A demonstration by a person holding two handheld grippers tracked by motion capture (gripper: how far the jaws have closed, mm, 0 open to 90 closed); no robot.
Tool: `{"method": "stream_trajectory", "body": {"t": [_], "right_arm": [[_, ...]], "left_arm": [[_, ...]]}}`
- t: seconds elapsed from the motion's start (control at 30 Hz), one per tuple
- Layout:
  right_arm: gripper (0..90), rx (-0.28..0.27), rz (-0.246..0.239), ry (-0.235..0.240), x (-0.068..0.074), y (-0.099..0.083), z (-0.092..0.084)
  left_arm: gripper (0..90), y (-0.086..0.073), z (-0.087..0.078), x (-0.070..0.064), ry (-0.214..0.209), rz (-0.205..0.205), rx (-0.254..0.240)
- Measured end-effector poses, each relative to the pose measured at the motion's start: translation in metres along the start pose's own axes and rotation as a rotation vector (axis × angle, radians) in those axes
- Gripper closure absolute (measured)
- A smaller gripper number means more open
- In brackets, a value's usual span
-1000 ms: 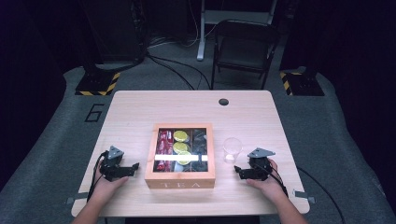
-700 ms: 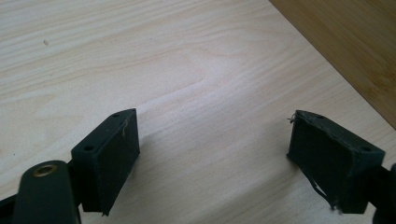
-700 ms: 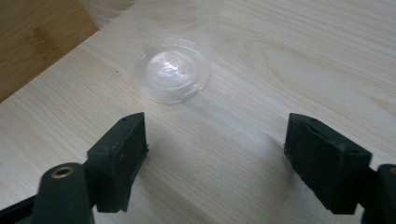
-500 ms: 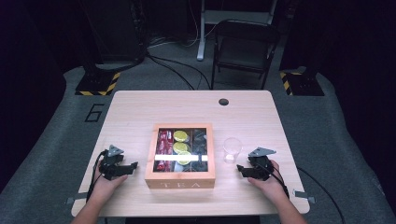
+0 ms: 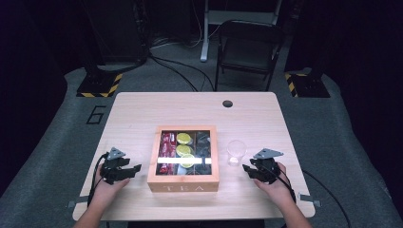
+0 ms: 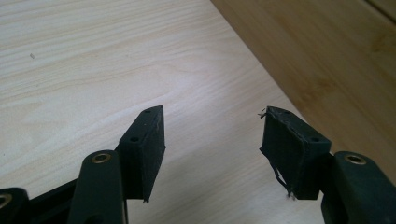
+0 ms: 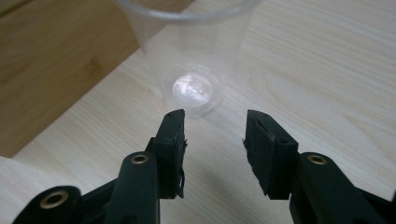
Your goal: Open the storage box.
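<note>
The clear plastic cup (image 5: pixel 236 152) stands upright on the table (image 5: pixel 142 114), just beside the tea box (image 5: pixel 184 183) at its 3 o'clock. The right gripper (image 5: pixel 248 169) sits at the cup's 5 o'clock, near it, jaws part-spread, just closing, nothing between. The left gripper (image 5: pixel 134 169), at the box's 9 o'clock, likewise closes on nothing.

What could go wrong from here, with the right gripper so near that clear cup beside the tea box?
1. The clear plastic cup stands empty and light just ahead of the right gripper; its jaws have just been closing with nothing between them, so a push forward might tip it.
2. The cup stands close to the tea box, so a sideways nudge may knock it against the wall.
3. The left gripper, also empty, sits near the box's side and might bump it.
</note>
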State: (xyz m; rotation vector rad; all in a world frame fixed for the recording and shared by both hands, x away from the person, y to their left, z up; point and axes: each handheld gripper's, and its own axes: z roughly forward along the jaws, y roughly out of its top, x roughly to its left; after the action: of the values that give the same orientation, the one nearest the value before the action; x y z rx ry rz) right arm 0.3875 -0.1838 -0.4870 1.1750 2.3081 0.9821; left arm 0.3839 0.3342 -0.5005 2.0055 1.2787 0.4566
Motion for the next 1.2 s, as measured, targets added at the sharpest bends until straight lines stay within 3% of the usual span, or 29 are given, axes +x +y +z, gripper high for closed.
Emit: {"method": "stream_trajectory", "body": {"t": [0.13, 0.33, 0.43, 0.73, 1.2], "right_arm": [[57.7, 0.001, -0.001, 0.012, 0.003, 0.006, -0.007], [57.7, -0.005, 0.040, 0.047, 0.008, 0.016, -0.020], [57.4, -0.017, 0.002, 0.038, 0.015, 0.025, -0.031], [58.2, -0.069, -0.036, 0.089, 0.035, 0.036, -0.047], [68.7, -0.080, -0.070, 0.168, 0.062, 0.034, -0.043]], "left_arm": [[39.1, 0.004, -0.007, -0.006, -0.017, -0.013, -0.013], [39.4, 0.006, -0.010, -0.012, -0.028, -0.006, -0.024], [39.8, 0.007, -0.013, -0.014, -0.032, 0.003, -0.029], [39.8, 0.008, -0.013, -0.016, -0.040, 0.016, -0.017], [40.0, 0.007, -0.013, -0.016, -0.043, 0.014, -0.016]]}}
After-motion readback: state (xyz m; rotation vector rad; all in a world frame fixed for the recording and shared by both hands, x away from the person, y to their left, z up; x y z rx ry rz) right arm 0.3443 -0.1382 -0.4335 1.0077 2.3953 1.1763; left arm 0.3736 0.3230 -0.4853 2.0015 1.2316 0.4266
